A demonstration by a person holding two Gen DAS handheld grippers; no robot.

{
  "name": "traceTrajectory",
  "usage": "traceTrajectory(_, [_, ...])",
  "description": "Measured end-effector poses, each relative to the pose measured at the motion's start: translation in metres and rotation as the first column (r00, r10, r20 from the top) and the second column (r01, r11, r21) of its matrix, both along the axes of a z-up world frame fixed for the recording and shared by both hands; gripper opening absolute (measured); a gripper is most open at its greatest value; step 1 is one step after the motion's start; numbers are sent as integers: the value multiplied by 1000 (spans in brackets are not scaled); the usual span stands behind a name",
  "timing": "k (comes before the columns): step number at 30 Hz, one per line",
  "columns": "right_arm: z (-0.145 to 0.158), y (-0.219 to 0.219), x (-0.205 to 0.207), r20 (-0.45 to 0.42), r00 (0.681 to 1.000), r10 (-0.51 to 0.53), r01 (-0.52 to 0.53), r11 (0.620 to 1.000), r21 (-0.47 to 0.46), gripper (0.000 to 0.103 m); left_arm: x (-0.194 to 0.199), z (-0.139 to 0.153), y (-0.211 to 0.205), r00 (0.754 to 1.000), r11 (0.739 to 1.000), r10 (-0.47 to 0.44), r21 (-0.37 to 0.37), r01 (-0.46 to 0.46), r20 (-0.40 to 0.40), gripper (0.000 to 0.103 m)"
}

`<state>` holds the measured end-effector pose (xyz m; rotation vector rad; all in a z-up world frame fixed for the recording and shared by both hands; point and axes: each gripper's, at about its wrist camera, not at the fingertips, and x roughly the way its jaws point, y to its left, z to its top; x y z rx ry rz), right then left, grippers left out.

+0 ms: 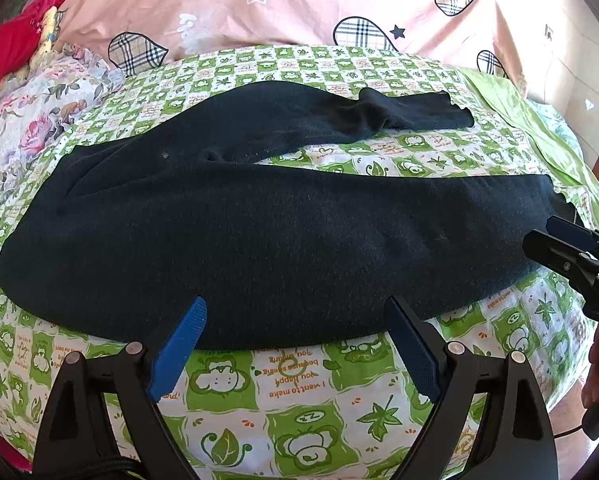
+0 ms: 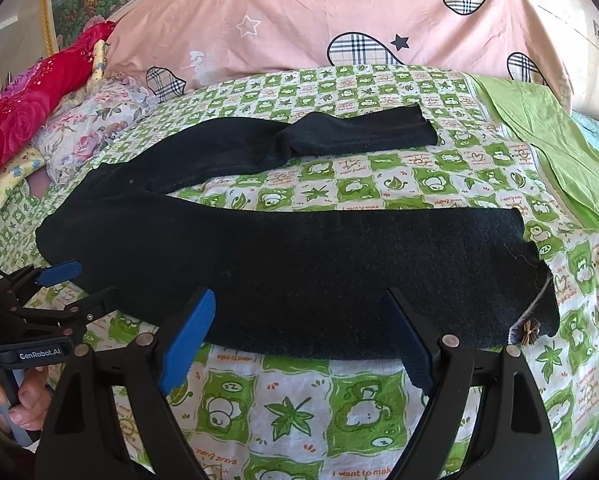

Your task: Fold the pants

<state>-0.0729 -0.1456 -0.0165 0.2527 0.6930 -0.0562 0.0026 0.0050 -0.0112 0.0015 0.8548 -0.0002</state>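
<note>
both tongs hang apart and hold nothing, my left gripper and right gripper poised just above the near edge of the pants, because i judge that edge is where i must take hold first. the dark pants lie spread across the green checked sheet, waist to my left and both legs running right with a bare gap between them, so one leg can fold onto the other.

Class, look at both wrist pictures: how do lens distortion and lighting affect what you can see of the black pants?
Left wrist view: fisheye bulges the bedsheet into a dome, corners vignetted; the black pants show little fold detail. Right wrist view: same curvature, bright even daylight, no harsh shadows; the pants stay dark, weave faintly visible.
</note>
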Motion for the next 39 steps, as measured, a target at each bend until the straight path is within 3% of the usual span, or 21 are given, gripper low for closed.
traceTrajectory(26, [4,-7,0,1,1000,-3,3,999,34,85,11,1,-3,999,999,-48,-11,48,-15,91])
traceTrajectory(39, [24,-40,34,-7,1000,17,-17,996,85,85,59,24,2,994,994,-112,7,112,-3,91])
